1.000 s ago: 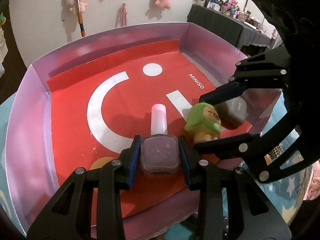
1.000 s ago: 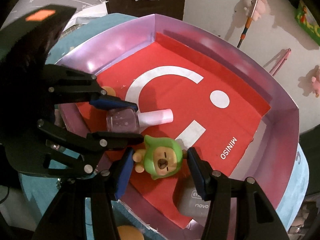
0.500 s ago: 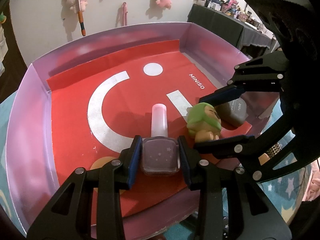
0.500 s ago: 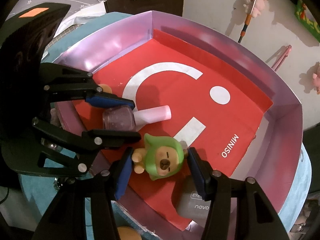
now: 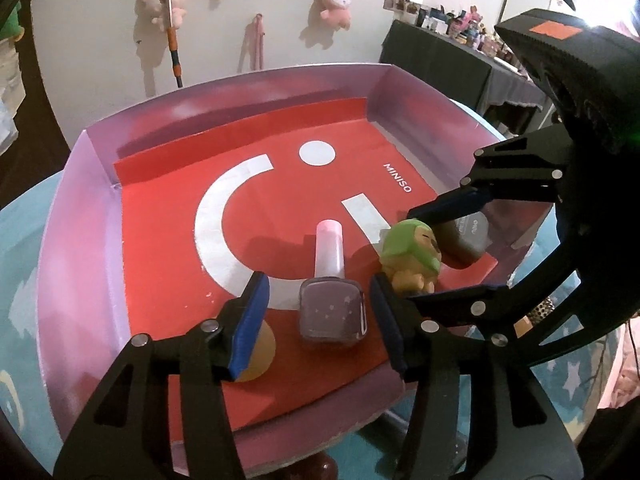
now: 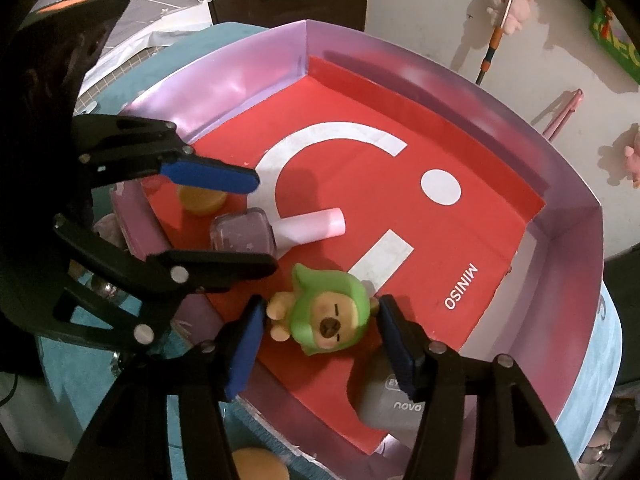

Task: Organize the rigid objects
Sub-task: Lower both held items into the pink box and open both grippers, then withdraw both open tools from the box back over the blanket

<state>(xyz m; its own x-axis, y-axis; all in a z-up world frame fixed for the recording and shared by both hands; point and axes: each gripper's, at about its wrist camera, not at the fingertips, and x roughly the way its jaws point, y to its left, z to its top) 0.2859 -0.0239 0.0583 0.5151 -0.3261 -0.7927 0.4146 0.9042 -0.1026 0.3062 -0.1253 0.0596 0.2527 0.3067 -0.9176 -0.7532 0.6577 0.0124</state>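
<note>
A purple nail-polish bottle (image 5: pixel 333 312) with a pink cap lies flat on the red liner of the pink box (image 5: pixel 80 208). My left gripper (image 5: pixel 320 316) is open, its blue pads either side of the bottle with gaps. A green-hooded bear figure (image 6: pixel 328 316) lies near the box's front edge. My right gripper (image 6: pixel 320 340) is open around the figure, pads close to it but apart. The bottle also shows in the right wrist view (image 6: pixel 244 232), and the figure in the left wrist view (image 5: pixel 412 252).
An orange round object (image 6: pixel 202 200) sits in the box corner by the left gripper. A grey device (image 6: pixel 396 400) marked "novo" lies at the box's front edge. The box (image 6: pixel 560 248) stands on a teal star-patterned cloth (image 5: pixel 24 248). Another orange object (image 6: pixel 256 464) lies outside the box.
My left gripper has opened and let go of the nail-polish bottle, which now lies on the liner. My right gripper stays open around the bear figure.
</note>
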